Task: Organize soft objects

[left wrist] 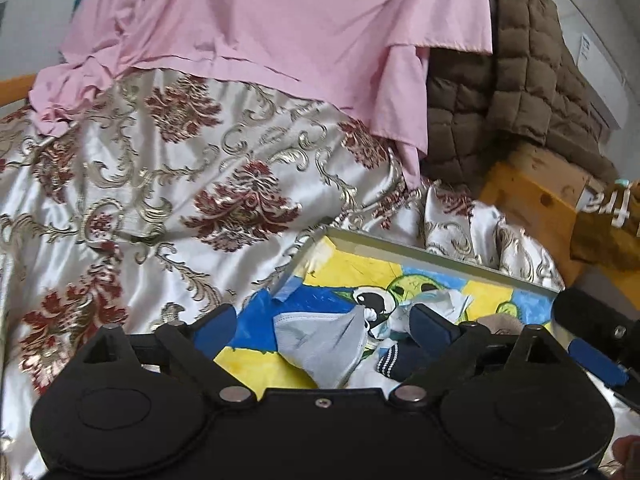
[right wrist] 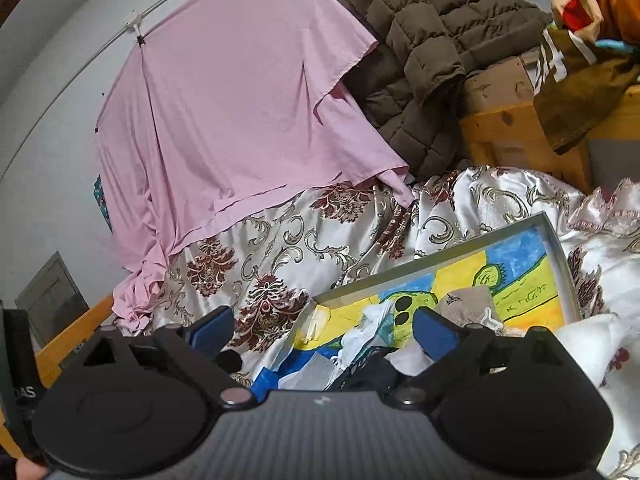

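Note:
A shallow box (left wrist: 404,246) with a yellow and blue cartoon bottom lies on the satin bedspread (left wrist: 160,184). In it lie a grey cloth (left wrist: 324,340), a navy dotted sock (left wrist: 394,360), white crumpled fabric (left wrist: 436,300) and a beige sock (right wrist: 468,304). My left gripper (left wrist: 324,326) is open and empty, hovering over the box's near end. My right gripper (right wrist: 322,330) is open and empty over the same box (right wrist: 558,240); its finger (left wrist: 592,356) shows at the right of the left wrist view.
A pink sheet (left wrist: 280,28) hangs over the far part of the bed. A brown quilted jacket (left wrist: 516,88) lies on a wooden frame (left wrist: 532,200). An olive printed garment (right wrist: 576,80) hangs at the right. A wall is at the left.

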Tool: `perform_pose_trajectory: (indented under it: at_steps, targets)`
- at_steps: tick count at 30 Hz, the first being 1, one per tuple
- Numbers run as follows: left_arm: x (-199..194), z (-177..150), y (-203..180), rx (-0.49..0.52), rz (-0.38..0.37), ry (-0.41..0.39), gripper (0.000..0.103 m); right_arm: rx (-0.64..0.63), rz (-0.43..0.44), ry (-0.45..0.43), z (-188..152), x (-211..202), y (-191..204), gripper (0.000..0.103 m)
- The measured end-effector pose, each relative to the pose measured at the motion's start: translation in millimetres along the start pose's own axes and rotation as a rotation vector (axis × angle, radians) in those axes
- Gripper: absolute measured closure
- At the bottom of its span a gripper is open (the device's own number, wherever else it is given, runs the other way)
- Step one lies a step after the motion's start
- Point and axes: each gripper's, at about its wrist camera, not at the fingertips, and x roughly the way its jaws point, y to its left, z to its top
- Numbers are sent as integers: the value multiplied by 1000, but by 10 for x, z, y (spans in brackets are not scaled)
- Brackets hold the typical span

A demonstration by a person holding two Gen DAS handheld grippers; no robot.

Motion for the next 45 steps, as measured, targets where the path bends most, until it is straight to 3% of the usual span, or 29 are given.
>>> perform_pose_trajectory:
  at_steps: [18, 45]
  targets:
    - [-902, -71, 227, -61, 24, -63, 5, -73, -85, 17, 5, -654, 418, 0]
    - [-2125, -668, 379, 32, 8, -116, 2, -205, -213, 54, -575, -1602, 949, 0]
